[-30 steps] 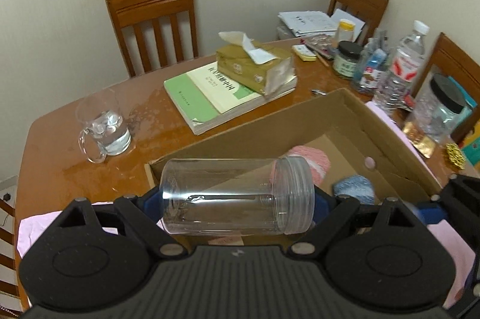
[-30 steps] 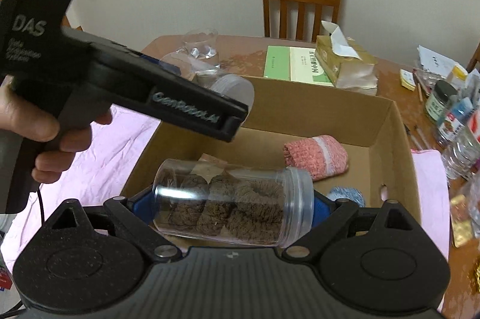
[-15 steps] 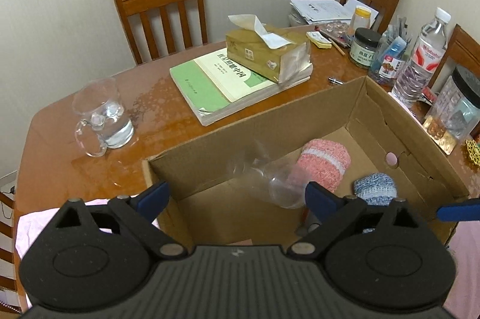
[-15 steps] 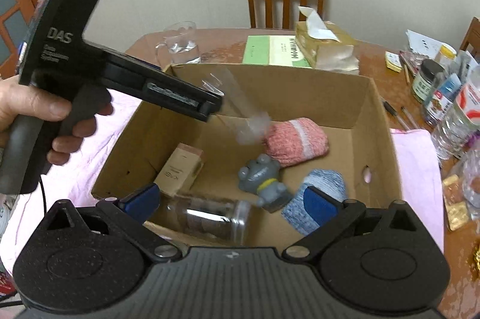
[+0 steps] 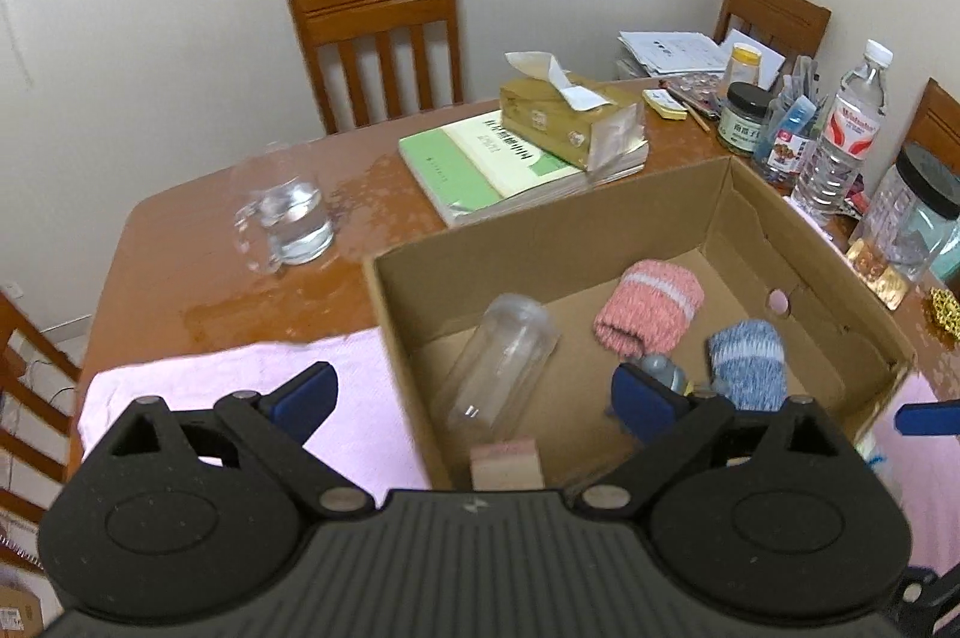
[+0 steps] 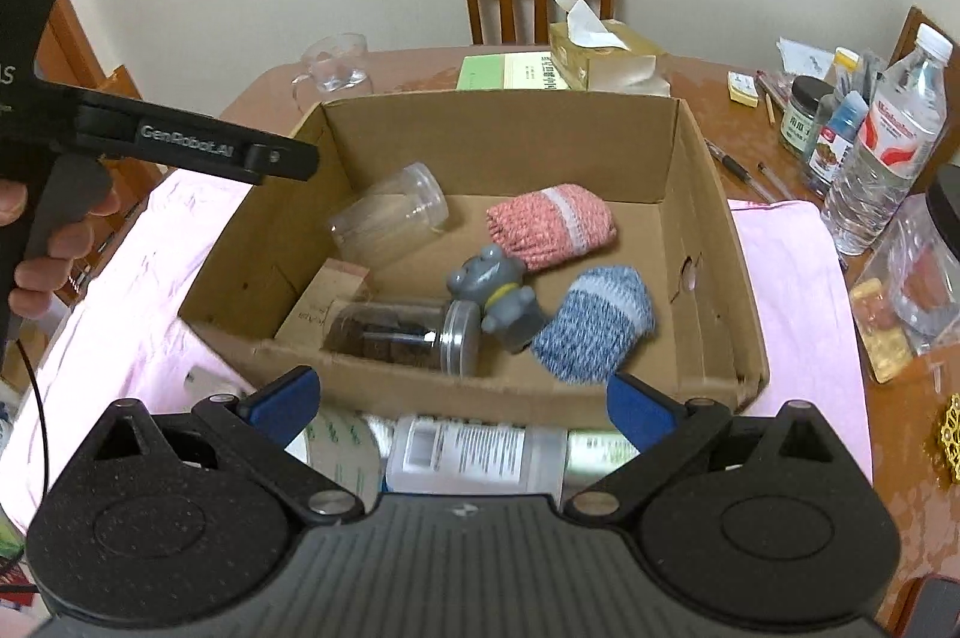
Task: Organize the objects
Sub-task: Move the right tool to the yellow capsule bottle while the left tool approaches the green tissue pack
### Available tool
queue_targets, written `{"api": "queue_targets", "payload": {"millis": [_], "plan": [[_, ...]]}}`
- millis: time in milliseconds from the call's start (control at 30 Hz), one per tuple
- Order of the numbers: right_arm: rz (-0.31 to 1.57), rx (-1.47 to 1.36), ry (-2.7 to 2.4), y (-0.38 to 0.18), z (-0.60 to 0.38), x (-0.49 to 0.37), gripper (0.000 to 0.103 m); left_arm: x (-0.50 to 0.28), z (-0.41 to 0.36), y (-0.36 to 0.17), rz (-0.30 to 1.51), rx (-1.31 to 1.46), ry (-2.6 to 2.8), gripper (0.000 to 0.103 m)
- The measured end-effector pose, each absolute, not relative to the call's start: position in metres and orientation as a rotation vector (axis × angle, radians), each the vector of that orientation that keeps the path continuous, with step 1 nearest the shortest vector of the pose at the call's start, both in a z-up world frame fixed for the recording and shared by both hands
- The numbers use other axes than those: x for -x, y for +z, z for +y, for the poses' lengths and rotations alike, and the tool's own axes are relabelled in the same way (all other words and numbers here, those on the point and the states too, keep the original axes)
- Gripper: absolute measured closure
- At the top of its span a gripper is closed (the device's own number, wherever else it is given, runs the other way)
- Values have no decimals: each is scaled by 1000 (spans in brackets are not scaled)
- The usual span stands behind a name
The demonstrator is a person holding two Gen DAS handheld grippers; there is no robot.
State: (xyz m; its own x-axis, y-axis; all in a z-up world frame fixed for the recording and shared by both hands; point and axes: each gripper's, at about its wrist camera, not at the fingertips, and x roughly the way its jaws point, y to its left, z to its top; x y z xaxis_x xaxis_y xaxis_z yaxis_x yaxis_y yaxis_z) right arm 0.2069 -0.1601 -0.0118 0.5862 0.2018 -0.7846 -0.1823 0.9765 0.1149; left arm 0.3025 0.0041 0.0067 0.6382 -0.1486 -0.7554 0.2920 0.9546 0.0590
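An open cardboard box (image 6: 690, 158) (image 5: 648, 212) sits on a pink cloth (image 6: 168, 242). Inside lie an empty clear jar (image 5: 501, 356) (image 6: 390, 212), a clear jar of brown pieces (image 6: 408, 332), a grey toy figure (image 6: 498, 293), a pink knitted roll (image 6: 549, 224) (image 5: 651, 305), a blue knitted roll (image 6: 594, 323) (image 5: 747, 359) and a small brown carton (image 6: 333, 287). My left gripper (image 5: 474, 398) is open and empty above the box's near left corner. My right gripper (image 6: 462, 401) is open and empty at the box's near wall, over a white bottle (image 6: 474, 452).
Behind the box are a green book (image 5: 498, 164) with a tissue box (image 5: 570, 116) on it and a glass mug of water (image 5: 288, 218). Bottles and jars (image 5: 840, 140) crowd the right side. Wooden chairs (image 5: 378, 38) stand at the wall.
Both grippers opened and let their jars drop into the box: the empty jar from the left, the brown-filled jar from the right. Both then pulled back toward the near side.
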Motion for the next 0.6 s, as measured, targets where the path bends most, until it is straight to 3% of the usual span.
{"api": "queue_targets", "payload": {"millis": [600], "plan": [[949,24,223,-40,-151,-145,0,-226,60,-39,894,-31,-143,1]]}}
